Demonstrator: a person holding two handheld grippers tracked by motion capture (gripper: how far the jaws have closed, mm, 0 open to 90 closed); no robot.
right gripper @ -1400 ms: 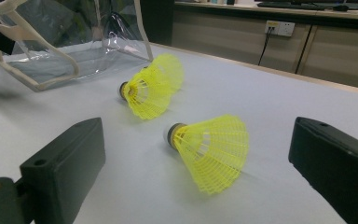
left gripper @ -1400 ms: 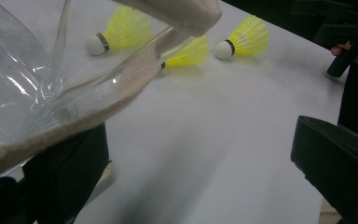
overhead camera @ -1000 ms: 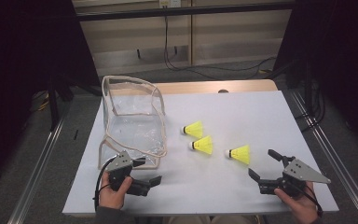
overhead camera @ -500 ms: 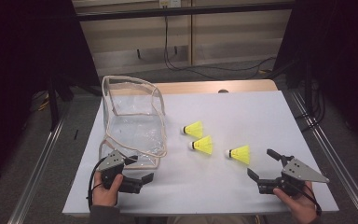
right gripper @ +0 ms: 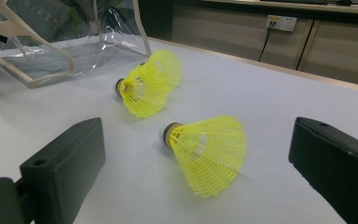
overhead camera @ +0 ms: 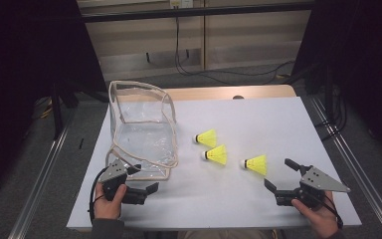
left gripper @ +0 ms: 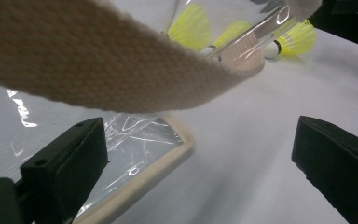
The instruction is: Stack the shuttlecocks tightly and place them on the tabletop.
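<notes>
One clear plastic bag (overhead camera: 142, 132) with beige webbing trim stands open near the left edge of the white table (overhead camera: 258, 114), and its strap (left gripper: 107, 70) hangs right across the left gripper view, blurred and close. Three yellow shuttlecocks (overhead camera: 216, 154) lie on their sides in a loose row to the right of the bag, well apart from it, cork ends pointing left.

The left gripper (overhead camera: 142, 191) sits low on the table just in front of the bag's near corner, held in a hand (overhead camera: 110, 199) that comes in from the bottom edge; its jaws are spread wide with nothing between them but the bag's trimmed edge below. The right gripper (overhead camera: 280, 180) rests near the right front corner, jaws likewise apart, aimed at the nearest shuttlecock (right gripper: 205, 149) without touching it.

In the right gripper view the two farther shuttlecocks overlap and are hard to separate.
</notes>
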